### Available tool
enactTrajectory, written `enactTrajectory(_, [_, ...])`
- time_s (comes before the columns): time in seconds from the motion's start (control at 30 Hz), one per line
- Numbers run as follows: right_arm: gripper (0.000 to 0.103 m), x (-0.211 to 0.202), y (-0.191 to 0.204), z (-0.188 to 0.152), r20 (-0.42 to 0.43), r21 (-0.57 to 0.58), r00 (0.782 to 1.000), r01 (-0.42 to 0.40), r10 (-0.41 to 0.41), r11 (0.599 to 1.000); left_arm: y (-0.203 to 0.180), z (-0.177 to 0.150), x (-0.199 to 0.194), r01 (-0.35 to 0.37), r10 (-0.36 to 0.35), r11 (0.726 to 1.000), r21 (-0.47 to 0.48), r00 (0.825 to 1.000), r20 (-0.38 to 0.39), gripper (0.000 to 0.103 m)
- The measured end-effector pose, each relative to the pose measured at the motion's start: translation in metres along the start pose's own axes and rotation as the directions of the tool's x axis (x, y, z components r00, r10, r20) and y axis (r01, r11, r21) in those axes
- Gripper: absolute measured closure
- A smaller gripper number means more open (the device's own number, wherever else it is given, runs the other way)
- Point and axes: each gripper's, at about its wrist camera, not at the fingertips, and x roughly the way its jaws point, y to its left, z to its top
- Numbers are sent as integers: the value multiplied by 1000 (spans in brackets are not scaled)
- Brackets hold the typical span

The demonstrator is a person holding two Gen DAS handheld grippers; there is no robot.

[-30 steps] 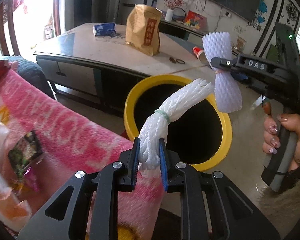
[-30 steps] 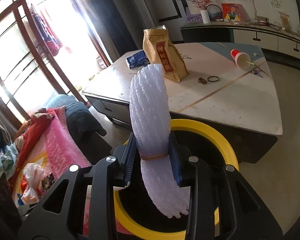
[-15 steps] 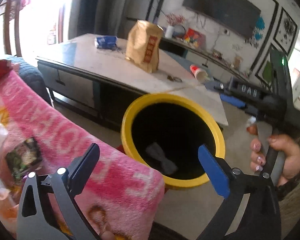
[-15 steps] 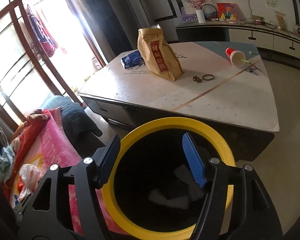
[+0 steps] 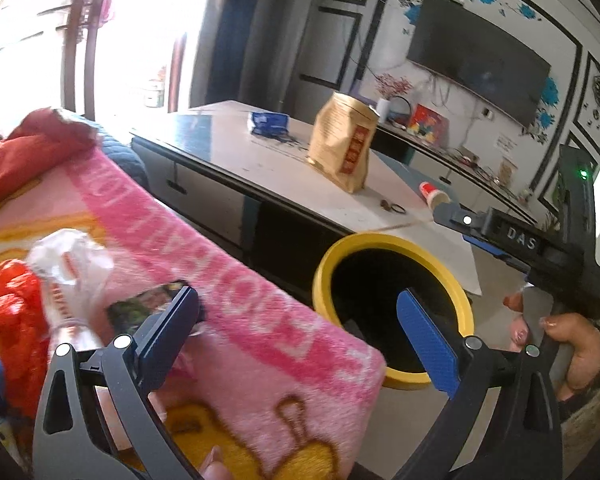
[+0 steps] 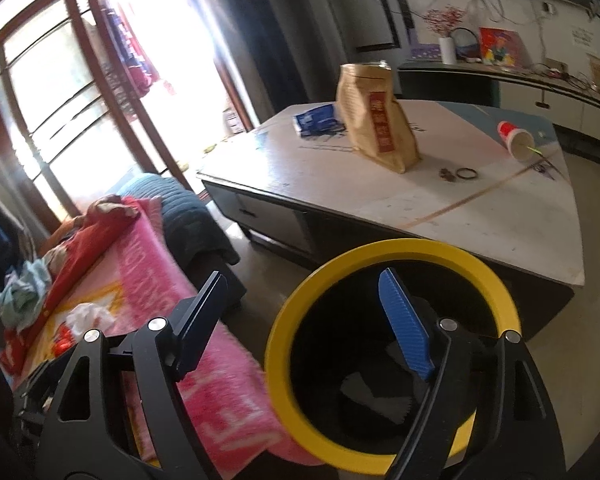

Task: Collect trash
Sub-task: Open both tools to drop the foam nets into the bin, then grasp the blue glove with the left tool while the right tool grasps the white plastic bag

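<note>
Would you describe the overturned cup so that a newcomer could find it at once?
Start at the low white table behind the yellow bin. Beyond the tall brown paper bag, near the table's far right corner, lies the cup. It alone is on its side, red-banded, with a straw in its mouth.

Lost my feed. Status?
Left gripper open, right gripper open. Foam nets down in yellow bin. More wrappers on pink blanket. Nothing blocking.
</note>
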Motion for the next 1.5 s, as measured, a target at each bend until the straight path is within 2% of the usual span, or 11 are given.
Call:
enactTrajectory(0.33, [31,-11,38,-6,0,-63,997,-79,80,995,34,1,-36,-70,74,996,-62,995,62,7])
enactTrajectory(0.77, [29,-18,84,-17,-23,-135,985,-170,169,976,70,0,-71,-115,131,984,-138,985,111,7])
enactTrajectory(1.5, [29,-21,157,-54,-129,-244,946,-321,298,915,121,-11,-109,-203,238,951,-232,962,136,7])
